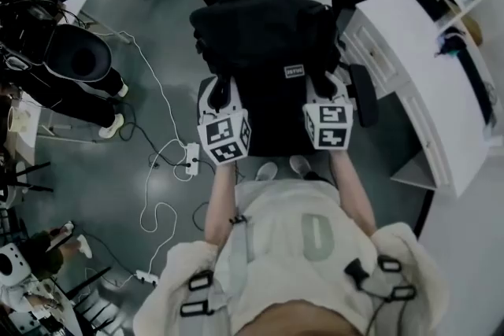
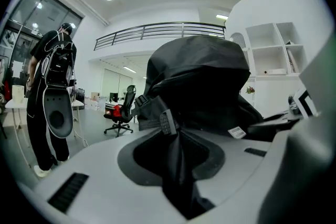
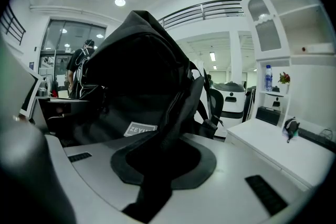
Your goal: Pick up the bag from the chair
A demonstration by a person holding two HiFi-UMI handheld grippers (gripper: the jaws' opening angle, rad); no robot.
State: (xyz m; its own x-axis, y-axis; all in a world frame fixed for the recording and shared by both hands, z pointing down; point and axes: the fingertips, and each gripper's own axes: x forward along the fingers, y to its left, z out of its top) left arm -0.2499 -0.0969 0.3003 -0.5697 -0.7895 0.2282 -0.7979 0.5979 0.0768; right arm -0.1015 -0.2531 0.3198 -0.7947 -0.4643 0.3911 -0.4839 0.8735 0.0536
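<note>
Two grips | left tongs (image 2: 176,176) clamp bag (image 1: 264,35) strap (image 2: 181,139); right tongs (image 3: 155,176) clamp second strap (image 3: 176,113) | bag contents hidden

Only legible text: the grey patch (image 3: 139,129) on the black bag (image 3: 137,73) starts "ZEYU", the rest unreadable. The white tag (image 2: 237,132) in the left gripper view is too small to read.

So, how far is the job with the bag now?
Done: the left gripper and the right gripper are each shut on a strap of the black bag. In hand: the bag hangs from them, over the chair. Left: getting it fully clear; whether it touches the seat I cannot tell.
</note>
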